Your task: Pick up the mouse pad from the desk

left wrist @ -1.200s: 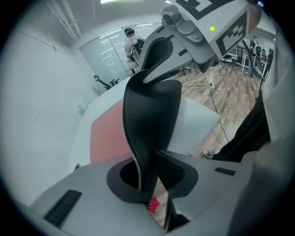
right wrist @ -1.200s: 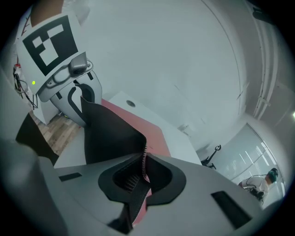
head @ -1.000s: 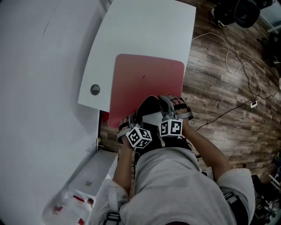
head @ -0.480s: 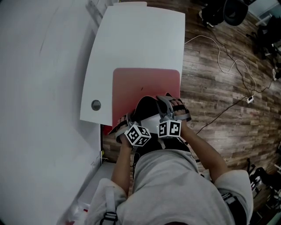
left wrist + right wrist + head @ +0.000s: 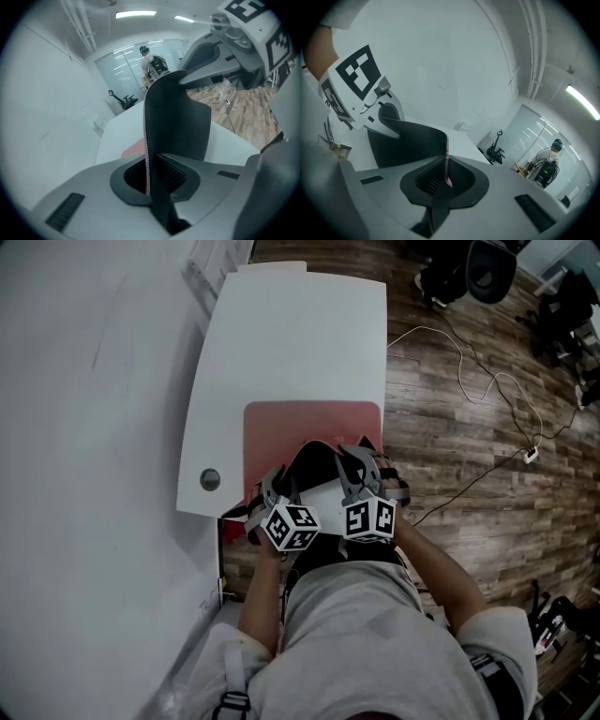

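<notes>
We are holding the mouse pad (image 5: 314, 423) by its near edge with both grippers, above the near end of the white desk (image 5: 291, 343). The near part is lifted and curling up, so its black underside is showing. The far part, pink on top, is lying on the desk.

The jaws of the left gripper (image 5: 150, 185) are closing, and the thin edge of the pad, with pink stitching along it, is standing between them and pressed by them. The right gripper (image 5: 444, 180) is clamped almost fully together on the same edge, further to the right.

The print we are seeing is the black and white square patterns on the left marker cube (image 5: 292, 526) and the right marker cube (image 5: 368, 518).

The head view is showing a round grey cable cap (image 5: 210, 479) at the near left corner of the desk. To the right it is showing a wooden floor (image 5: 469, 427) and, far away, a black office chair (image 5: 492, 259).

The two gripper views are showing what the head view is not: a glass wall far behind the desk and a person (image 5: 151, 63) standing there. Each is also catching the other gripper beside it on the pad.
</notes>
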### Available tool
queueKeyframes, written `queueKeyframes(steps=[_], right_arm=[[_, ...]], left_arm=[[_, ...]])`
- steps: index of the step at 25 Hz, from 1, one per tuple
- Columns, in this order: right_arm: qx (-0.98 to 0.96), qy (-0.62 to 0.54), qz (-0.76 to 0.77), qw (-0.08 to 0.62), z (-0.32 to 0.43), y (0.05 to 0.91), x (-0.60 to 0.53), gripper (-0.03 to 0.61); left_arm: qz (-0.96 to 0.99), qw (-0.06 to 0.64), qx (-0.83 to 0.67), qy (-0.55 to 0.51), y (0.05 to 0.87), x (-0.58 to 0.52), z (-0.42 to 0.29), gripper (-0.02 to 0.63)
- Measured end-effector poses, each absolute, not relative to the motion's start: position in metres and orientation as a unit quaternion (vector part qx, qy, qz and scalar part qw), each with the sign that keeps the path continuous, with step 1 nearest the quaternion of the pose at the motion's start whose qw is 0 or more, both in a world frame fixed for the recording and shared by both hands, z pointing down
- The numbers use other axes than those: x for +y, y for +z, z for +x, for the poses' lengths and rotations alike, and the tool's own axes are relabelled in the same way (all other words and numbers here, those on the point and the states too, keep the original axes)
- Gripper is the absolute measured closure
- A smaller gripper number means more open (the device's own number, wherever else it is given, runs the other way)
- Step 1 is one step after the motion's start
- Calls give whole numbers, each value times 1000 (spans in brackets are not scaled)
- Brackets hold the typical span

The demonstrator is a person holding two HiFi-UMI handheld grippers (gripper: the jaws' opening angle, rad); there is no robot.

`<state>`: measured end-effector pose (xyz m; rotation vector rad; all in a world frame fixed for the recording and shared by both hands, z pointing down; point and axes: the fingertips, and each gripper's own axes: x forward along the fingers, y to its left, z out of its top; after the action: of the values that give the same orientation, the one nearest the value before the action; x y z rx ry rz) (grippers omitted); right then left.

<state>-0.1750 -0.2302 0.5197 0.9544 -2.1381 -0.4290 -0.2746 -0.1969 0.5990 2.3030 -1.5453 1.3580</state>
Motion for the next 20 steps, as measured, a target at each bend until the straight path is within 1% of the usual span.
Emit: queueKeyframes(steps=[3,10,20], right_arm=[[-843,-153,373,356,-173,505,-230,528],[-857,-125,387,318,-165,467,-234,528],[-870,-121,394,271,-160,429,-234,528]], left_arm=[[739,48,-534,407,571,-206,-274,578],[746,74,-570,337,537,-219,-270,580],[746,86,-604,267,486,-227,-261,583]])
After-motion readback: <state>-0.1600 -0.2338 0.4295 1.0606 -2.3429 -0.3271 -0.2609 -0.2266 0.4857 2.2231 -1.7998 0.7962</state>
